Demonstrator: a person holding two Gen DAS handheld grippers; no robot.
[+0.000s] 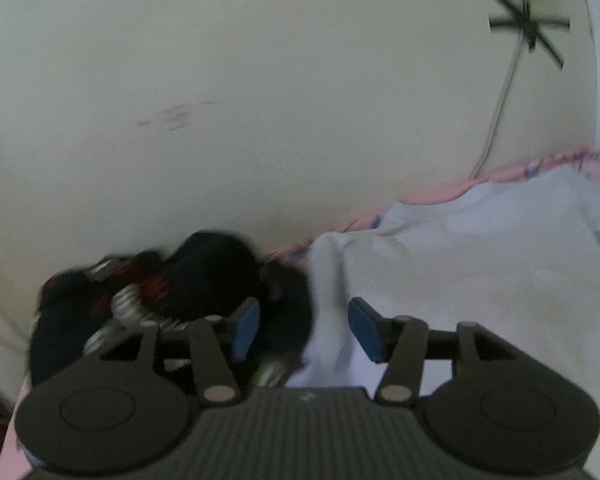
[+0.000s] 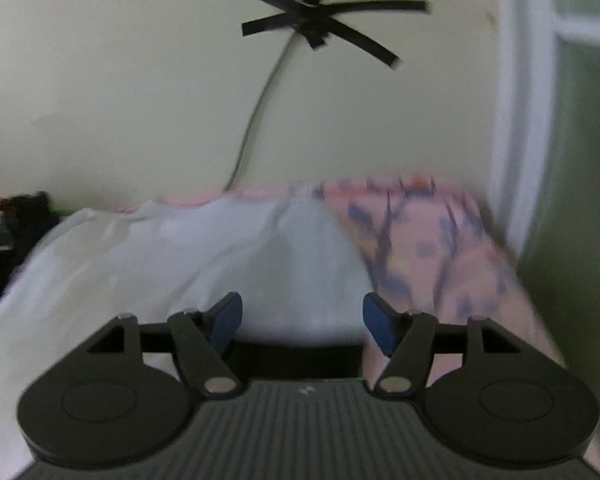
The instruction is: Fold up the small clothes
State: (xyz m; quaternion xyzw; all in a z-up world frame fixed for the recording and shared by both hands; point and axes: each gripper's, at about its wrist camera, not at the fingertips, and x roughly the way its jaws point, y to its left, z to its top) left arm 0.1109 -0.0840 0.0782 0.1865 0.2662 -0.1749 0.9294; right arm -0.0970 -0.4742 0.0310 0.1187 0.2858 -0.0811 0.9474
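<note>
A white garment (image 1: 460, 256) lies spread on a pink patterned sheet (image 1: 556, 162); it also shows in the right wrist view (image 2: 171, 248). My left gripper (image 1: 304, 328) is open, its blue pads either side of a raised white fold (image 1: 328, 300) at the garment's left edge. My right gripper (image 2: 303, 326) is open over the garment's right edge, where a white fold (image 2: 304, 264) rises between the pads. The frames are blurred.
A pile of dark clothes with red and white stripes (image 1: 159, 292) lies left of the white garment, by the cream wall (image 1: 259, 80). A cable taped with black strips (image 2: 320, 24) runs down the wall. The pink sheet (image 2: 440, 248) extends right toward a white window frame (image 2: 516, 120).
</note>
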